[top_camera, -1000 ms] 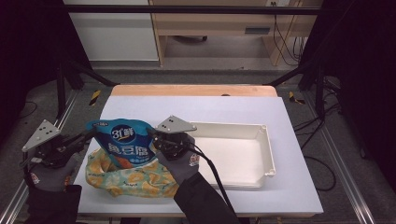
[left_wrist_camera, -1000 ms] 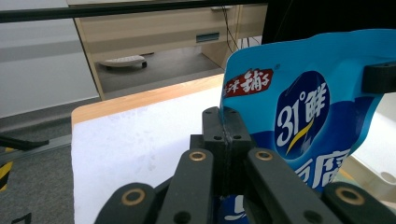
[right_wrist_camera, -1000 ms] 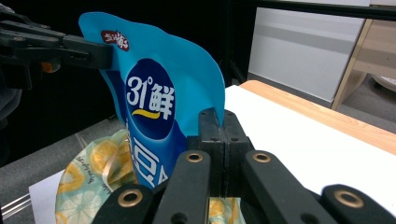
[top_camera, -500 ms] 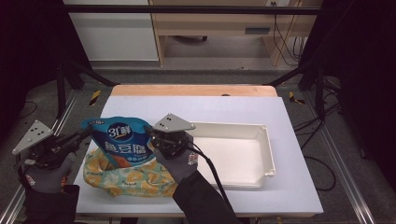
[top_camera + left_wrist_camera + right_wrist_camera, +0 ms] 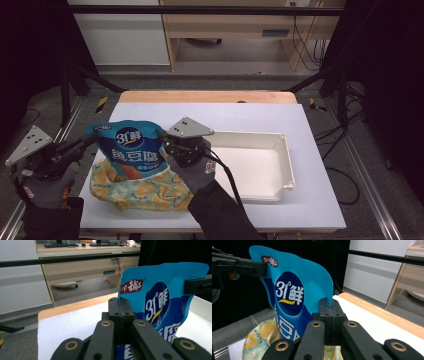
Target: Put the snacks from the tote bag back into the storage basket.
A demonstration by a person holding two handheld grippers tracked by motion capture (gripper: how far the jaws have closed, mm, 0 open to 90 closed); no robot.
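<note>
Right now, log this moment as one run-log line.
left hand-held gripper: shut on blue snack pouch | right hand-held gripper: shut on pouch's other edge | pouch: upright above patterned bag | white tray: empty

Dim workroom seen past a white-topped table (image 5: 260, 117)

Grey floor (image 5: 235, 82) across the upper middle; pale wooden desk (image 5: 225, 30) at top centre; white cabinet (image 5: 120, 35) at upper left; black frame bars (image 5: 200, 10) along the top; cables (image 5: 305, 45) at upper right.
</note>
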